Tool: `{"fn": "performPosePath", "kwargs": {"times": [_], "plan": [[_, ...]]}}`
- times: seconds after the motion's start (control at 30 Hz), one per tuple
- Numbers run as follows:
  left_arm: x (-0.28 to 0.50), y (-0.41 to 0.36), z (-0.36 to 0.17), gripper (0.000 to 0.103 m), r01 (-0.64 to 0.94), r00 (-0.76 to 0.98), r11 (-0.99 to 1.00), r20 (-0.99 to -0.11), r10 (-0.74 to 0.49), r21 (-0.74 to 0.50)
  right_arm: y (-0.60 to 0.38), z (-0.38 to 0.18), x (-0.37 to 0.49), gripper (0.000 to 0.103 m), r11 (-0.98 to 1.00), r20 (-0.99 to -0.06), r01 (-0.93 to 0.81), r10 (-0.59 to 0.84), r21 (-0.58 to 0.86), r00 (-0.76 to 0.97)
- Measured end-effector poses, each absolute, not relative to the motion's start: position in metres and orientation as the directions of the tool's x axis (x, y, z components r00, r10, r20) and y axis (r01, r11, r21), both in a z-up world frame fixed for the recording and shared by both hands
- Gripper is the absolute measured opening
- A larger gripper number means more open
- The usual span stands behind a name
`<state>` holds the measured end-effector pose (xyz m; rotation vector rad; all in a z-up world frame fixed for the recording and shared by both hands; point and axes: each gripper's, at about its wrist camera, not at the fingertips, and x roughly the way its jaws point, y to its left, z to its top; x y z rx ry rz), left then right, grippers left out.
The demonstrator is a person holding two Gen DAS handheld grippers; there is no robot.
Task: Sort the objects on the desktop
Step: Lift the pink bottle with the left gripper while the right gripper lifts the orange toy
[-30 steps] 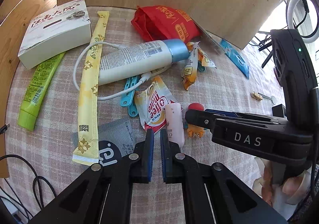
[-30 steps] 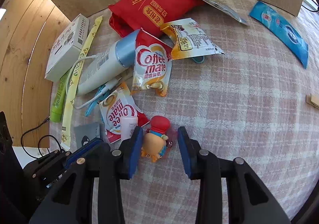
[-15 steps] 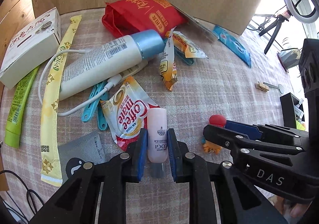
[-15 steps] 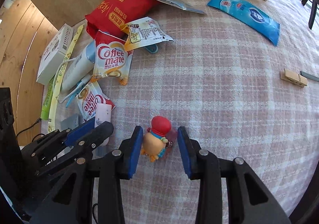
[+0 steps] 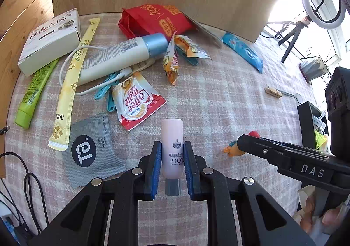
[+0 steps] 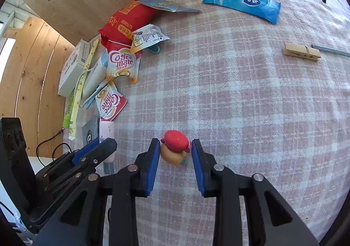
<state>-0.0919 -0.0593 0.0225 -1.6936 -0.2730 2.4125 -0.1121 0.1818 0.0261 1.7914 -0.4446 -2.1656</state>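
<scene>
The pink tube [image 5: 172, 147] sits clamped between the left gripper's [image 5: 172, 169] pads, cap toward the hand. The right gripper [image 6: 175, 165] is closing on the red-capped toy [image 6: 175, 147] between its jaws, the left pad touching it; a round toy could squirt out. The clutter lies at ten o'clock, open cloth [image 6: 251, 103] from twelve to three, with the peg [image 6: 301, 51] at two.

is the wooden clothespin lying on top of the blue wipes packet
No, the wooden clothespin lies on the checked tablecloth, well apart from the blue wipes packet.
</scene>
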Motion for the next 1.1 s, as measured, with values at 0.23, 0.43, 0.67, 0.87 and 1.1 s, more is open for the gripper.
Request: {"fn": "performPosePath", "kwargs": {"times": [0.23, 0.43, 0.67, 0.87, 1.1], "plan": [[-0.075, -0.004, 0.042, 0.019, -0.058, -0.384, -0.972, -0.893, 0.234, -0.23, 0.234, 0.064, -0.094, 0.018, -0.88, -0.851, 0.074, -0.474, 0.47, -0.226], [-0.065, -0.002, 0.038, 0.019, 0.054, -0.385, -0.966, -0.898, 0.213, -0.252, 0.235, 0.055, -0.093, 0.02, -0.868, -0.851, 0.119, -0.497, 0.482, -0.172], [-0.045, -0.023, 0.045, 0.019, 0.094, -0.408, -0.963, -0.892, 0.194, -0.252, 0.209, 0.022, -0.102, 0.045, -0.859, -0.857, 0.017, -0.512, 0.512, -0.067], [-0.04, -0.059, 0.046, 0.019, 0.121, -0.428, -0.95, -0.879, 0.212, -0.288, 0.164, 0.011, -0.109, 0.045, -0.924, -0.921, 0.086, -0.38, 0.373, -0.089], [-0.043, -0.083, 0.029, 0.019, 0.135, -0.418, -0.935, -0.875, 0.246, -0.327, 0.12, 0.016, -0.105, 0.033, -0.952, -0.974, 0.251, -0.205, 0.177, -0.092]]}}
